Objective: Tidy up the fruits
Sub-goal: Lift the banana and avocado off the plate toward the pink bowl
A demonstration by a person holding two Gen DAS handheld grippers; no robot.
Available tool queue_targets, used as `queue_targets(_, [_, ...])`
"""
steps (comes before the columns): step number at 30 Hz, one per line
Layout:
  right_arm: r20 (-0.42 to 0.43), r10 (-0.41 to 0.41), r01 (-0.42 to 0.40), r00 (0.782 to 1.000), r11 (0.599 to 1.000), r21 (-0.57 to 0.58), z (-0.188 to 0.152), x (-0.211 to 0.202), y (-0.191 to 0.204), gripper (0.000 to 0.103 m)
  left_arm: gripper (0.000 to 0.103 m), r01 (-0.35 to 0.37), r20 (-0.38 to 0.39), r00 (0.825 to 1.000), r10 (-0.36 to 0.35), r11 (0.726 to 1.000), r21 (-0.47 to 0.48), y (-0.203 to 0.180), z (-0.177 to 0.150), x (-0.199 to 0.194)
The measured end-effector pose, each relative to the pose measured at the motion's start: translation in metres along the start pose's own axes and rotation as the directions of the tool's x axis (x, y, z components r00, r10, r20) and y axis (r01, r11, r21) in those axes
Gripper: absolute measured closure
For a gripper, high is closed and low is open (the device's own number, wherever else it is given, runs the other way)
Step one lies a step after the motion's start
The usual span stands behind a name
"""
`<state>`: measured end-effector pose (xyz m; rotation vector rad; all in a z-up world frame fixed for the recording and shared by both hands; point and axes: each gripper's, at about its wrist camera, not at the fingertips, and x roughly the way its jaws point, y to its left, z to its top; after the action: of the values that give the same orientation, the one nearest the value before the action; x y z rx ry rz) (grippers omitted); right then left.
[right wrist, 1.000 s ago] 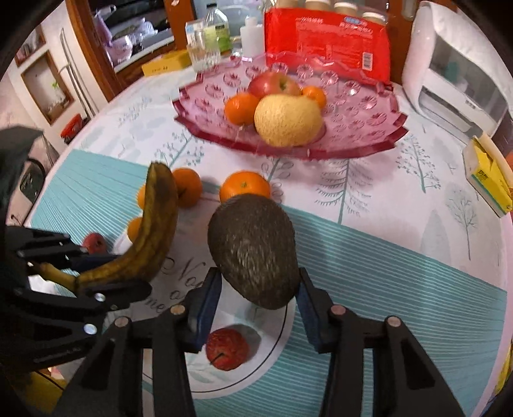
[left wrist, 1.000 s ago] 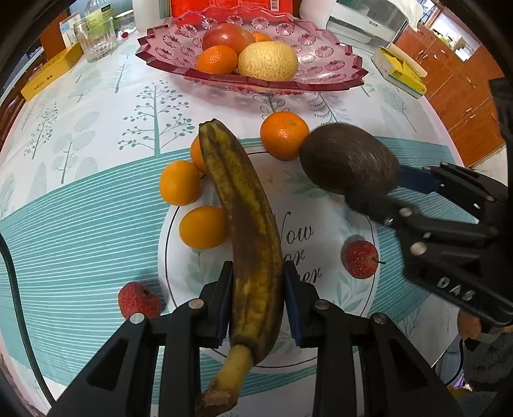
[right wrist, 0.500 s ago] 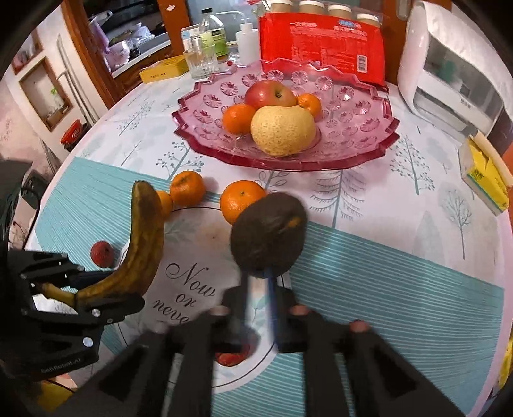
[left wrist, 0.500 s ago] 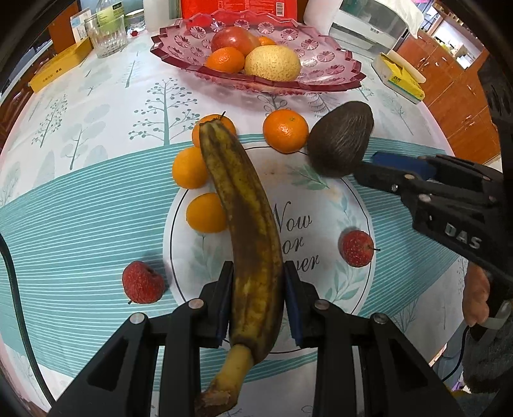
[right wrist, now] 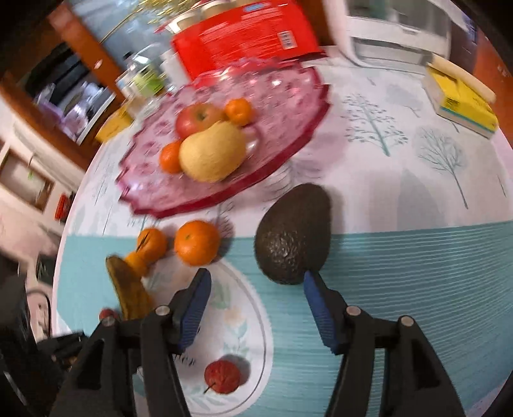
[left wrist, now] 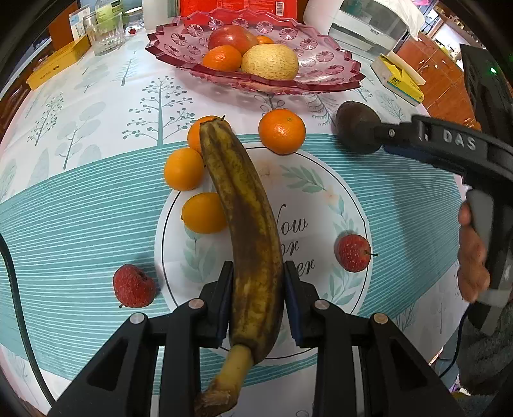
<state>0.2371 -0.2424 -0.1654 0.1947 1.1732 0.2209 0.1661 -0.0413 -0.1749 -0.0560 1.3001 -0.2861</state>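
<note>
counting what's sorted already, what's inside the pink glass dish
The pink glass dish holds a red apple, a yellow pear and two oranges: one in front, one behind. Anything beneath the pile is hidden.

My kitchen table, wood all round.
A tree-printed tablecloth (left wrist: 105, 106) covers it; brown wooden cabinets (left wrist: 429, 64) stand behind, a white appliance (right wrist: 397, 25) alongside.

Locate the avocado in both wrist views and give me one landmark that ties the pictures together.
Left wrist view: the avocado sits upper right, on the tablecloth past the white mat, by the tip of the right gripper.
Right wrist view: the avocado is just right of centre, ahead of the open fingers, nearer the right-hand one.
Shared landmark: the pink glass dish of fruit behind it.
</note>
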Motion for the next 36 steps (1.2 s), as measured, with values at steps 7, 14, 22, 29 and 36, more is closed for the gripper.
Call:
queue_targets(7, [0.001, -0.049, 0.049, 0.999, 0.997, 0.065, 0.017, 0.007, -0.017, 0.041, 0.075, 0.005, -0.007, 1.0, -0.005, 1.0, 0.011, -0.001, 0.006, 0.004])
queue_targets(14, [-0.019, -0.073, 0.074, 0.997, 0.995, 0.066, 0.03, 0.027, -0.026, 0.041, 0.075, 0.011, -0.014, 1.0, -0.011, 1.0, 0.026, -0.002, 0.009, 0.006])
queue_targets(22, [-0.003, -0.08, 0.08, 0.997, 0.996, 0.034, 0.028, 0.04, -0.023, 0.045, 0.075, 0.014, -0.011, 1.0, -0.014, 1.0, 0.026, -0.002, 0.012, 0.006])
queue_targets(29, [0.037, -0.088, 0.087, 0.995, 0.996, 0.024, 0.019, 0.033, -0.023, 0.046, 0.075, 0.009, 0.004, 1.0, -0.009, 0.999, 0.03, -0.003, 0.013, 0.002])
queue_targets(36, [0.075, -0.052, 0.05, 0.996, 0.998, 0.032, 0.001, 0.003, -0.022, 0.046, 0.075, 0.003, 0.033, 0.999, -0.004, 1.0, 0.03, -0.005, 0.012, -0.015])
